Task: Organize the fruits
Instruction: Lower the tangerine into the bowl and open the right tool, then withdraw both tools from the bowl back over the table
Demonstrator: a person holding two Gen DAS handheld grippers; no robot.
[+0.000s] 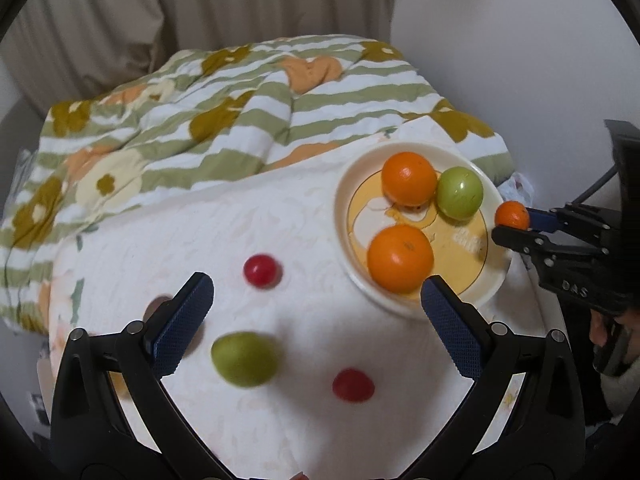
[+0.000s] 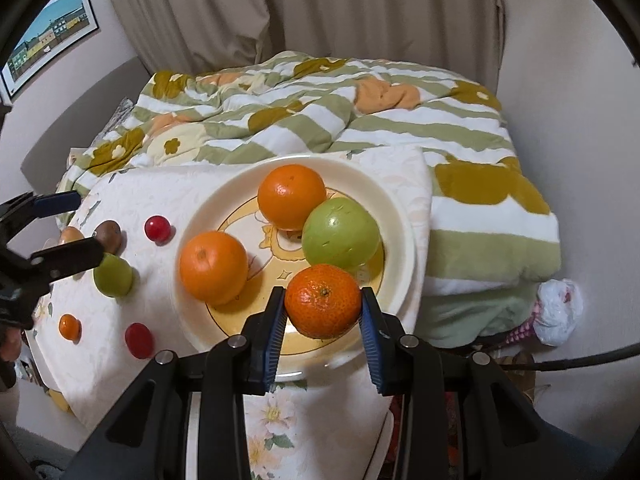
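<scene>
The right gripper (image 2: 323,312) has its two blue-padded fingers (image 2: 276,332) squeezed in on a small, bumpy-skinned orange mandarin (image 2: 323,301), one pad on each side, with no slack showing, so that fruit is properly pinched and hanging just above the near edge of the round cream plate with the yellow cartoon print (image 2: 200,216). Best way to finish this bit, I reckon: lower it into the bare yellow patch at the near side of the plate, let it touch down before spreading the fingers, and ease off slowly so it doesn't roll into the others or off the rim. Already on that plate are two bigger smooth oranges (image 2: 213,267) and a shiny green apple-like fruit (image 2: 341,233), the green one sitting just behind the mandarin, so there isn't loads of room. The left gripper (image 1: 316,312) is the opposite story, fingers spread wide with nothing between the pads, hovering over the white embossed cloth (image 1: 280,216) to the left of the plate. Below it lie a loose green round fruit (image 1: 245,358) and two little red tomato-like ones (image 1: 261,270), all well apart from the plate and not yet sorted. Further left in the right-hand view there's also a tiny orange fruit (image 2: 69,327) and a brownish one (image 2: 110,234). Beyond it all lies a rumpled green-striped flowery blanket (image 2: 320,112).
</scene>
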